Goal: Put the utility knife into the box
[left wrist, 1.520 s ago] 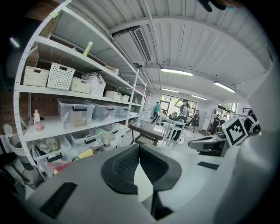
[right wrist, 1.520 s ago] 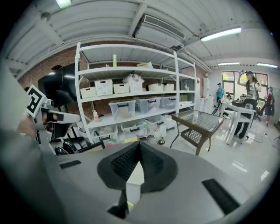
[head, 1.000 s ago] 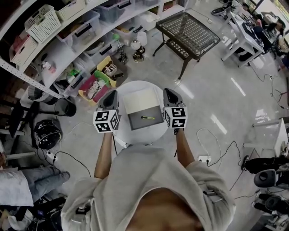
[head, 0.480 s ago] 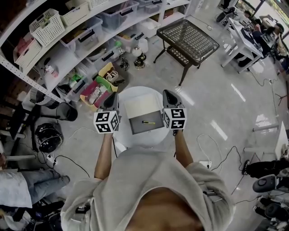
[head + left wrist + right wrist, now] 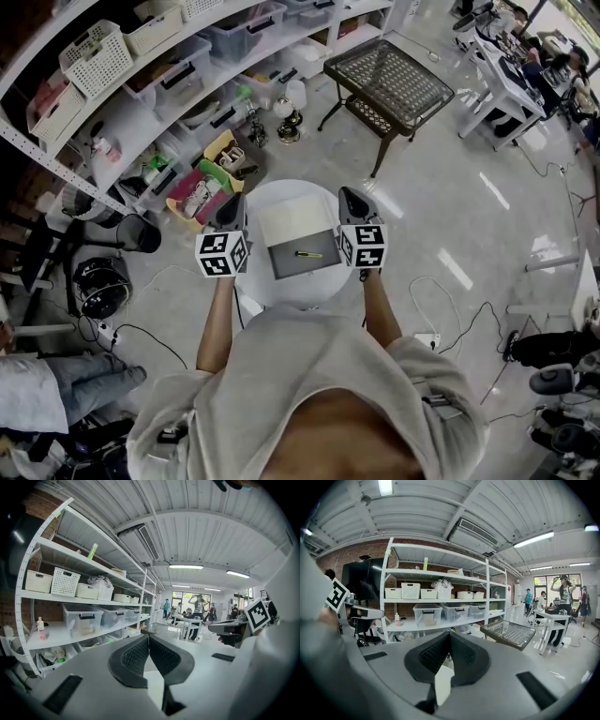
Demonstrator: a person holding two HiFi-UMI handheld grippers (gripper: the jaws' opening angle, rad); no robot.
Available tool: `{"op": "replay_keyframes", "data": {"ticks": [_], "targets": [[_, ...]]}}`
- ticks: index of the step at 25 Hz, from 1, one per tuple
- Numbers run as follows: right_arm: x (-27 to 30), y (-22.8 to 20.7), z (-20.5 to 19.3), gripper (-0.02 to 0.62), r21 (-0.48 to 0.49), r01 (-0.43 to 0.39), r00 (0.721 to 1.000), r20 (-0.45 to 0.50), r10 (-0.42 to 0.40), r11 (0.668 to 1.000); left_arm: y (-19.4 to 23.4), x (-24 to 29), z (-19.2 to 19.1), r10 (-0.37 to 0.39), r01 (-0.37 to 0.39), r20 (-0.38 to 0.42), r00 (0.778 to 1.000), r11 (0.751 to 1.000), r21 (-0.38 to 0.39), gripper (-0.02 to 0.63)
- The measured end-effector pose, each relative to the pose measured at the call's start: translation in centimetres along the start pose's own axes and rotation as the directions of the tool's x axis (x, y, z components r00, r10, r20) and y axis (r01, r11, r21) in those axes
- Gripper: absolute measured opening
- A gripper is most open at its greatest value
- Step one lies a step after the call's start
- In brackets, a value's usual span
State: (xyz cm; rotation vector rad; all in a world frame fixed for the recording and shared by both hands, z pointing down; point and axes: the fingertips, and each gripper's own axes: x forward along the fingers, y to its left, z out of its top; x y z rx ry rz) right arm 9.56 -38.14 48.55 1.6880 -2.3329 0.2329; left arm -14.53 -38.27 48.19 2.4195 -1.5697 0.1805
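A small yellow utility knife [image 5: 307, 254] lies inside the open grey box [image 5: 286, 265] on the round white table [image 5: 281, 291]. The box's white lid [image 5: 298, 217] lies flat behind it. My left gripper [image 5: 232, 197] is held at the box's left side and my right gripper [image 5: 348, 193] at its right side, both above the table's edge. Each points away from me and out over the room. In the left gripper view the left gripper [image 5: 148, 637] has its jaws together with nothing between them. The right gripper [image 5: 450, 634] looks the same in its own view.
White shelving [image 5: 141, 103] with bins and baskets runs along the upper left, with bright trays on the floor before it. A black mesh side table [image 5: 394, 70] stands beyond the round table. Cables and a power strip [image 5: 424, 330] lie on the floor at right. A black bin [image 5: 139, 225] stands at left.
The head view shifted slightly between the first frame and now. Both grippers have stayed beside the box, and the knife has not moved.
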Motion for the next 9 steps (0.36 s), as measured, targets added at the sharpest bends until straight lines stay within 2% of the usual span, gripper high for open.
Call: {"op": "replay_keyframes", "data": {"ticks": [9], "targets": [[0.23, 0.23, 0.11, 0.029, 0.002, -0.005, 1.000, -0.006, 0.005, 1.000, -0.04, 0.18, -0.38, -0.001, 0.001, -0.011, 1.000, 1.000, 0.001, 0.021]]}}
